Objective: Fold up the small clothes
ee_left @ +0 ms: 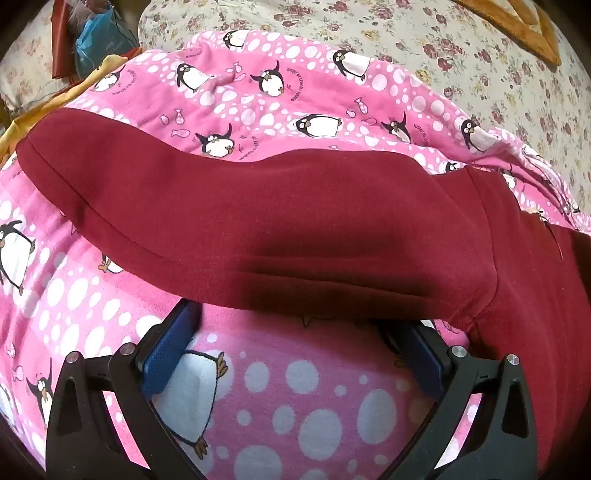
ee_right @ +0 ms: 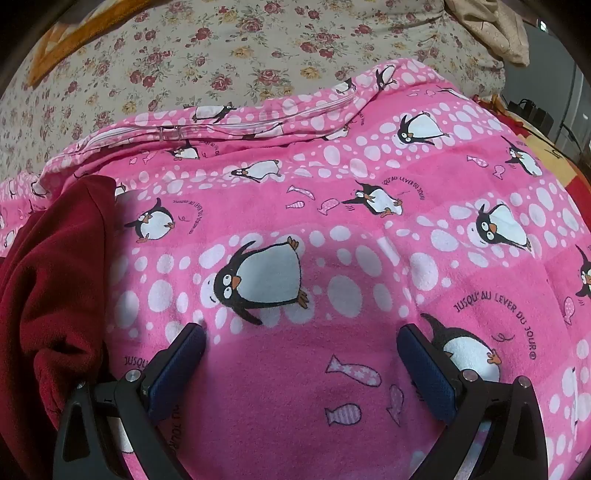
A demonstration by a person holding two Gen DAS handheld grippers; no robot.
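Observation:
A dark red fleece garment (ee_left: 280,225) lies across the pink penguin blanket (ee_left: 280,398), one sleeve stretched from upper left to right in the left wrist view. My left gripper (ee_left: 295,314) is open, its blue-padded fingers (ee_left: 170,350) wide apart just below the sleeve's lower edge, whose fabric hangs over the fingertips. In the right wrist view the garment (ee_right: 51,295) is bunched at the far left. My right gripper (ee_right: 301,332) is open and empty over the pink blanket (ee_right: 369,206), to the right of the garment.
The pink blanket lies on a floral bedsheet (ee_right: 207,55). An orange cloth (ee_left: 517,26) lies at the far side of the bed, yellow fabric (ee_left: 55,107) and a blue bag (ee_left: 99,37) at the far left. The blanket's zipper edge (ee_right: 207,125) runs along its far side.

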